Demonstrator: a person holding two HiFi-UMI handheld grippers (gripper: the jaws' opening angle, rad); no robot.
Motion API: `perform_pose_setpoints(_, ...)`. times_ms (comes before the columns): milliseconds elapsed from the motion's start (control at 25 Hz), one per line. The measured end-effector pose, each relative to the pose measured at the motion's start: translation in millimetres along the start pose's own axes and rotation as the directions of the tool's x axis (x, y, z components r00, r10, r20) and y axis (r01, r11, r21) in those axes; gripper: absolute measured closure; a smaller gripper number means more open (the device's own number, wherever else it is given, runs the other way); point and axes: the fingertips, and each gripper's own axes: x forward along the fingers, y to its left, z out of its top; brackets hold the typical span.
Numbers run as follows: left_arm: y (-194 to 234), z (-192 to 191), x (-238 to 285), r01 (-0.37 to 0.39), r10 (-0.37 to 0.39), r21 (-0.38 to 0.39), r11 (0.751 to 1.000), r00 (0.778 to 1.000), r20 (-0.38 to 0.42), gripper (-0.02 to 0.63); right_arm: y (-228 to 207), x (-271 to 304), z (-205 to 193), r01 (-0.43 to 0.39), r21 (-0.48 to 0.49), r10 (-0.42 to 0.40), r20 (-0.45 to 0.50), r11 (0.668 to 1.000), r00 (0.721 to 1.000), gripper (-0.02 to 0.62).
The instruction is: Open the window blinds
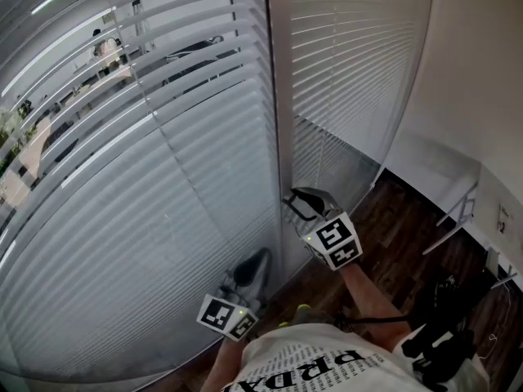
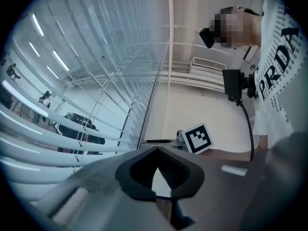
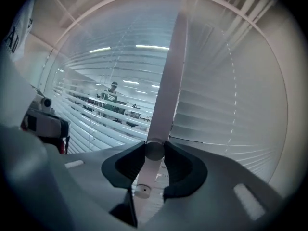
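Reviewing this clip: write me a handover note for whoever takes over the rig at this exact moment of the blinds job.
Right tongs: clamped on the white tilt wand, near its lower end.
Left tongs: shut, empty, held low by the left blind.
Blinds: the left blind shows gaps between its upper slats; the right blind looks closed.
Done: wand gripped.
Left: probably twist the wand until the slats tilt fully open.
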Motion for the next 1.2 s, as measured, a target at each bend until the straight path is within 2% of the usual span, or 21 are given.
perform_pose_setpoints(240,-0.6,0.0,-1.5,0.001,-0.001,-0.003,1.0,1.0,0.0,0.615,-2.2,0.5,0.0,-0.036,0.155,0.033,0.025,0.987,0.999,0.468)
perform_pose_setpoints(440,-1.6,0.6,-3.2,0.001,-0.001,-0.004,1.0,1.0,-0.001,0.615,-3.9,0.0,1.2,-0.071,0.322,0.056,0.056,0.944,0.997,0.466)
perform_pose_setpoints(520,-1.9,-1.4,-4.0,0.002,-0.002,-0.004,1.0,1.0,-0.001,0.615,-3.8,0.0,-0.1,-0.078,0.359,0.057,0.069,0.93,0.996,0.466)
perform_pose_setpoints(760,-2.7,-17.2,-12.3,-0.002,0.002,-0.009,1.0,1.0,0.008,0.615,1.8,-1.1,-14.2,-0.08,0.388,0.051,0.084,0.918,0.995,0.465)
perform_pose_setpoints(1040,-0.4,-14.8,-14.3,-0.015,0.015,-0.012,1.0,1.0,0.006,0.615,1.3,-0.3,-10.8,-0.067,0.367,0.031,0.102,0.928,0.994,0.469)
perform_pose_setpoints(1200,-1.5,-16.3,-16.1,-0.014,0.014,-0.012,1.0,1.0,0.008,0.615,6.1,-0.8,-12.2,-0.066,0.36,0.028,0.111,0.931,0.993,0.449)
